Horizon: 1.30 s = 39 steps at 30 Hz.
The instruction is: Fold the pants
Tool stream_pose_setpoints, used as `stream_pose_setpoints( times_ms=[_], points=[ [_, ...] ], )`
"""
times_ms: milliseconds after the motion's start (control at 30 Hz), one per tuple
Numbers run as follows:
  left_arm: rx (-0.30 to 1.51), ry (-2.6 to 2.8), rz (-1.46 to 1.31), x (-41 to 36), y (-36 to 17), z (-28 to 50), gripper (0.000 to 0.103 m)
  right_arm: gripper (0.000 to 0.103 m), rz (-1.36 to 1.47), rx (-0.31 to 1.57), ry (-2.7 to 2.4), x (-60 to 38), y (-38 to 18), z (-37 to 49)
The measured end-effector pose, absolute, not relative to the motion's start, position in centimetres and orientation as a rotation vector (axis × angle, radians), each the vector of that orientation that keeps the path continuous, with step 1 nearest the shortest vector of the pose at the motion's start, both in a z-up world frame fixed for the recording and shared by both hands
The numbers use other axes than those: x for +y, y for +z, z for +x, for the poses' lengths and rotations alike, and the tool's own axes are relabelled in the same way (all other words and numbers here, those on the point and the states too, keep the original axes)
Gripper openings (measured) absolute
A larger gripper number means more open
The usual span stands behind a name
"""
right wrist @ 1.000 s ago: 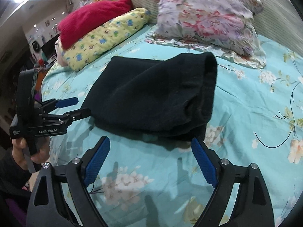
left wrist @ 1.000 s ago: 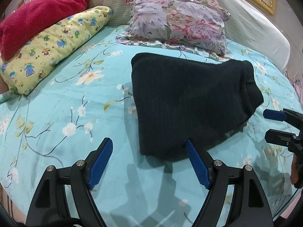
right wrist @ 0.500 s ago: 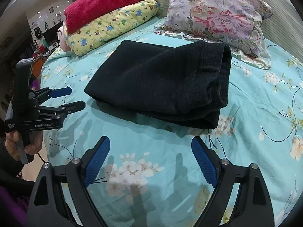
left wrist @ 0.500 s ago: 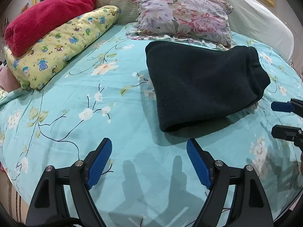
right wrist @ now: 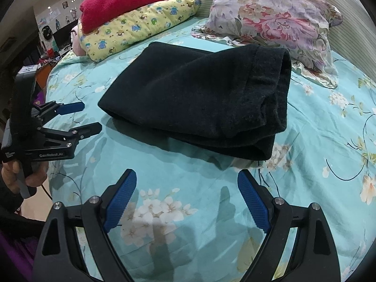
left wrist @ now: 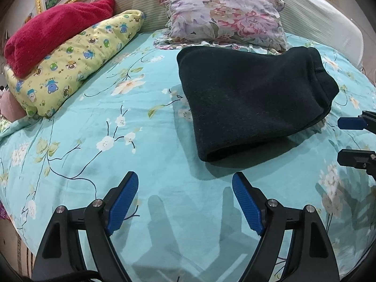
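Note:
The black pants lie folded into a thick rectangle on the teal floral bedsheet; they also show in the right wrist view, with the waistband end toward the right. My left gripper is open and empty, held over the sheet short of the pants' near edge; it also shows at the left of the right wrist view. My right gripper is open and empty, just in front of the pants' near fold; its fingertips show at the right edge of the left wrist view.
A floral pillow lies behind the pants against the padded headboard. A yellow cartoon-print pillow with a red blanket on it lies at the left. The bed's edge runs along the bottom left.
Both grippers have drawn back from the folded pants, which now lie farther ahead. Both stayed open. The pants have not moved on the bed.

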<state>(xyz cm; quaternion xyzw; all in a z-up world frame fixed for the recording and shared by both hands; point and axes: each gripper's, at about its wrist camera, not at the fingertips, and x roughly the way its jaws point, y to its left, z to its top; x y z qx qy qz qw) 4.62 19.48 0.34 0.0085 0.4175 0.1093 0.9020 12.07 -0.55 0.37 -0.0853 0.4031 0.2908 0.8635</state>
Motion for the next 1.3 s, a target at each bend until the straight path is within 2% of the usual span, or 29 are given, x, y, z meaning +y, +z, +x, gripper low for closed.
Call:
stream_pose_setpoints(
  times_ms=[1300],
  points=[
    [0.863,0.209,0.033,19.4,-0.3,5.8,0.083,0.088,-0.201,0.823,0.607,-0.4,-0.4,13.1]
  ],
)
